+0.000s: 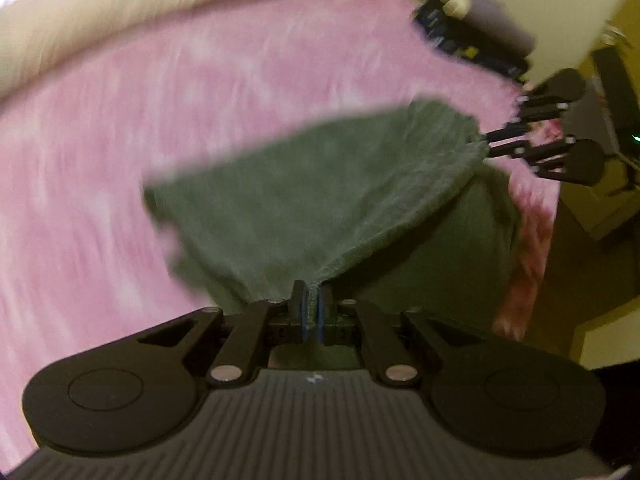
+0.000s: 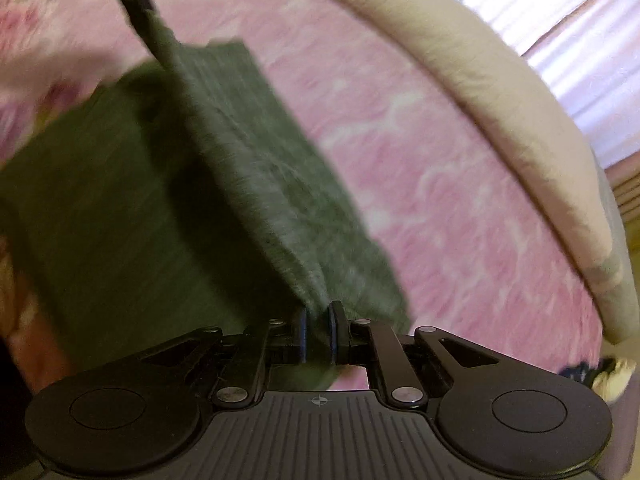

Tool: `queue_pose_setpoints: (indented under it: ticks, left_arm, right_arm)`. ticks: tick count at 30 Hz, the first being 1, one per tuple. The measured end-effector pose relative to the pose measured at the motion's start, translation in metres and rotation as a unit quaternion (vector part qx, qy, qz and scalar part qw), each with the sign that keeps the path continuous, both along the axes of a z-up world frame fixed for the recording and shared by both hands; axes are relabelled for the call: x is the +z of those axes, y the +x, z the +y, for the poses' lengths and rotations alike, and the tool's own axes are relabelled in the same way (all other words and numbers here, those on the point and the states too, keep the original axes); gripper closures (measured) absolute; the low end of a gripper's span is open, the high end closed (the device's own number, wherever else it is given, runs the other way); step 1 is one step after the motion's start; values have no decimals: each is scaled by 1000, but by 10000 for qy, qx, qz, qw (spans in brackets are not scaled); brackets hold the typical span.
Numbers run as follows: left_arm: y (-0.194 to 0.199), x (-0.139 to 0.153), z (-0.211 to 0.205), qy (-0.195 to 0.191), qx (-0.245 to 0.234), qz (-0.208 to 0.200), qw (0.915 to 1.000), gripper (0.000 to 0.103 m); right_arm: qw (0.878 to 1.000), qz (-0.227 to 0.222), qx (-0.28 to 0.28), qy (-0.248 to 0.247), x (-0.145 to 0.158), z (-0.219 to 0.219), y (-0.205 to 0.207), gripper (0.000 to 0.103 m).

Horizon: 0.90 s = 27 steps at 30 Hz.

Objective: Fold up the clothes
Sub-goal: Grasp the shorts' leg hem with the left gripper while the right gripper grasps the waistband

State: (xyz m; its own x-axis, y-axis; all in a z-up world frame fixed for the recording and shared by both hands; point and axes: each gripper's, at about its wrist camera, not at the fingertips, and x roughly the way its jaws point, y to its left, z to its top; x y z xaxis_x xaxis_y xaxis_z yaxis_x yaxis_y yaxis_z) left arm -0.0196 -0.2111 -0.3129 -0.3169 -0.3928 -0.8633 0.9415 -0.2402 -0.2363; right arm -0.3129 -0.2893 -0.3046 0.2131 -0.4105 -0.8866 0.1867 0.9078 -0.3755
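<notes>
A dark green cloth (image 1: 320,192) is stretched in the air above a pink bedspread (image 1: 120,160), with a lower layer of it lying on the bed. My left gripper (image 1: 312,294) is shut on one corner of the cloth. My right gripper (image 1: 486,145) pinches the far corner at the right of the left wrist view. In the right wrist view the right gripper (image 2: 318,314) is shut on the green cloth (image 2: 248,168). There the raised edge runs up to the left gripper (image 2: 160,54) at the top left. Both views are motion-blurred.
A cream bolster (image 2: 480,80) runs along the far side of the pink bedspread (image 2: 440,168), with pale curtains (image 2: 560,20) behind it. A dark blue item (image 1: 460,36) lies near the bed's corner. Beyond the bed's right edge are yellowish floor and furniture (image 1: 600,208).
</notes>
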Motion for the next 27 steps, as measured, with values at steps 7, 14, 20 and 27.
queue_pose_setpoints:
  ticks: [7,14,20,27]
  left_arm:
    - [10,-30,52,757,1841,1193,9727,85]
    - [29,-50,67,847,4267,2983,8496,75]
    - [27,-78,73,806,5500,3826,7380,73]
    - [25,-90,79,687,5936,3878,7018,76]
  right_arm:
    - [9766,-495,-1970,712,-14,12,-35,35]
    - [6881,-3751,-5541,2805,-13,-48,-116,39]
    - [5746,-4314,-6169,3212,-42,-77,-135,54]
    - [5526,-4450,-6210,3331,-61,-93,-140,54]
